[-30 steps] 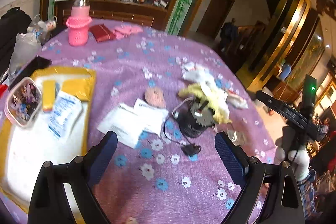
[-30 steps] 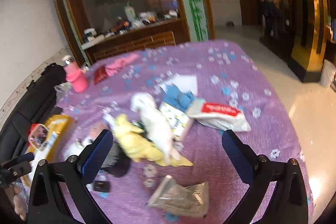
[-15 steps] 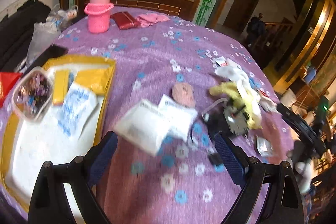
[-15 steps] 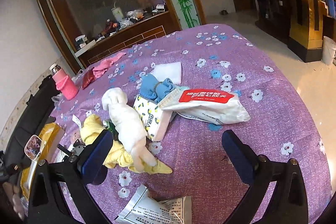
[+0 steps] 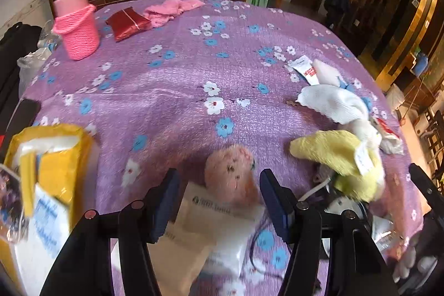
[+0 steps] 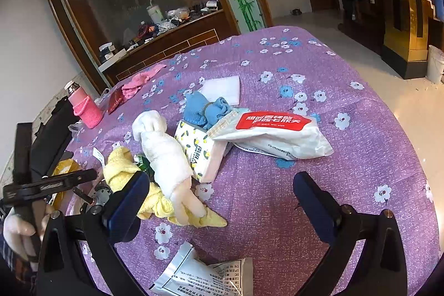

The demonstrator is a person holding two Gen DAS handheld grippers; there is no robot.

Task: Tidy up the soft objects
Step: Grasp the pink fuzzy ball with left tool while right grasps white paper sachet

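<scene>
A round pink plush lies on the purple flowered tablecloth, partly on a white paper packet. My left gripper straddles the plush. Its jaws are closing; a gap still shows at the left pad. To the right lie a yellow cloth and a white sock. In the right wrist view my right gripper stands open above the cloth, nothing between its fingers. The white sock, the yellow cloth and blue socks lie ahead of it.
A pink bottle sleeve, a red pouch and a pink cloth sit at the far edge. A yellow bag lies left. A tissue pack, a wet-wipes pack and a printed packet lie near the right gripper.
My left gripper has moved forward and down to the pink plush, and its jaws have narrowed around it. The right gripper has sunk a little.
</scene>
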